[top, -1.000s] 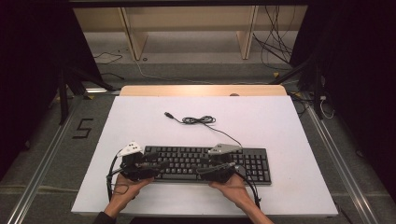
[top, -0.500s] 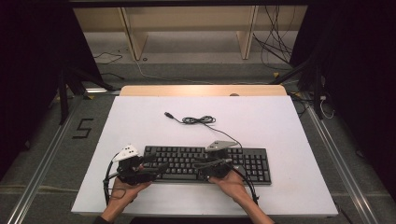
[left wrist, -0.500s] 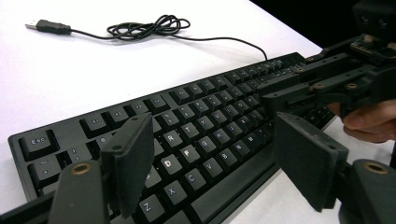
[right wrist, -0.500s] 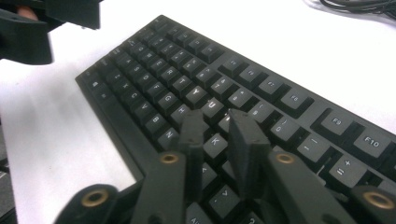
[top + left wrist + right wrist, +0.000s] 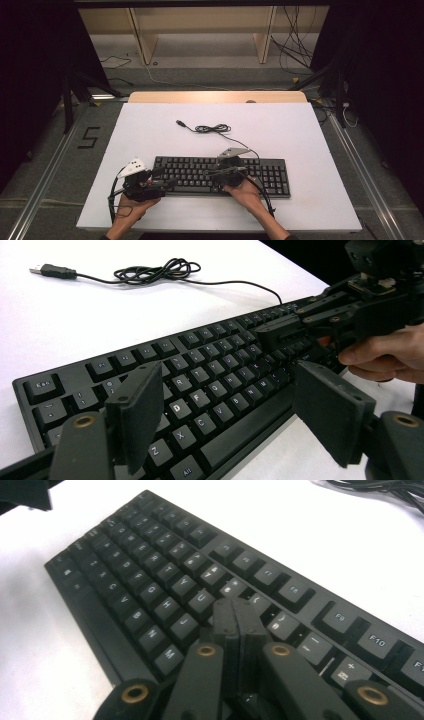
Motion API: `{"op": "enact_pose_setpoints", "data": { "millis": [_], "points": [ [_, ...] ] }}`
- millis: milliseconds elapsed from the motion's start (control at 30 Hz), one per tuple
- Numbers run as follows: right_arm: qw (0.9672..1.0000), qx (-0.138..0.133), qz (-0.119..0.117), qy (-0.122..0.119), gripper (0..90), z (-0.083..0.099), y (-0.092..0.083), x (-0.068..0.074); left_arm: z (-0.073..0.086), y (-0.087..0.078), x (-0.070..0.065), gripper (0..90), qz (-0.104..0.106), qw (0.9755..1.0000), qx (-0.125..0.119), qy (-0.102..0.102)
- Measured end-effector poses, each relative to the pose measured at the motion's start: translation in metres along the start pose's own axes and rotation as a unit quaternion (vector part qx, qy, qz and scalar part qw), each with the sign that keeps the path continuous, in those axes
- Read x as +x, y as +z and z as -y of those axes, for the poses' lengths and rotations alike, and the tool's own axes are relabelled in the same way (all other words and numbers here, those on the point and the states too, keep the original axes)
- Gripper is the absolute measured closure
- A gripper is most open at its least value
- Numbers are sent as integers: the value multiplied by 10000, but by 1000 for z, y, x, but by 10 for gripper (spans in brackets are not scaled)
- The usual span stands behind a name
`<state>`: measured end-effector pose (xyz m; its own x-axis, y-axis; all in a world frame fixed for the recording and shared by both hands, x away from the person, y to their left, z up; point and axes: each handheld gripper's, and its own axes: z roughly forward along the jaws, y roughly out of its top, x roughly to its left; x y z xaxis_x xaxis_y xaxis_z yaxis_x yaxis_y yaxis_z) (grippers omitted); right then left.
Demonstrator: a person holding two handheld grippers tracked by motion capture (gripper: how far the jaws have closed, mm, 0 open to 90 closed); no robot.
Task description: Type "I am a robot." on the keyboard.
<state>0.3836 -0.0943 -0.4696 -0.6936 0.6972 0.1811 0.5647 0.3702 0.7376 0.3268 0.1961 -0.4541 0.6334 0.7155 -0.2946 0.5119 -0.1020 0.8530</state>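
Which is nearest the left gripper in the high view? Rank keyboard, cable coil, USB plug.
1. Keyboard, right beside the left gripper, at its left end.
2. Cable coil, farther back, mid-table.
3. USB plug, just left of the coil; nearly a tie.
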Motion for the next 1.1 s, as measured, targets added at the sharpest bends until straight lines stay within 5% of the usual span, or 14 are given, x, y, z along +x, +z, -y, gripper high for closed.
{"op": "enact_pose_setpoints", "data": {
  "millis": [1100],
  "points": [
    [9996,198,198,61,900,0,12,-6,4,-4,0,272,-43,10000,-43,54]
  ]
}}
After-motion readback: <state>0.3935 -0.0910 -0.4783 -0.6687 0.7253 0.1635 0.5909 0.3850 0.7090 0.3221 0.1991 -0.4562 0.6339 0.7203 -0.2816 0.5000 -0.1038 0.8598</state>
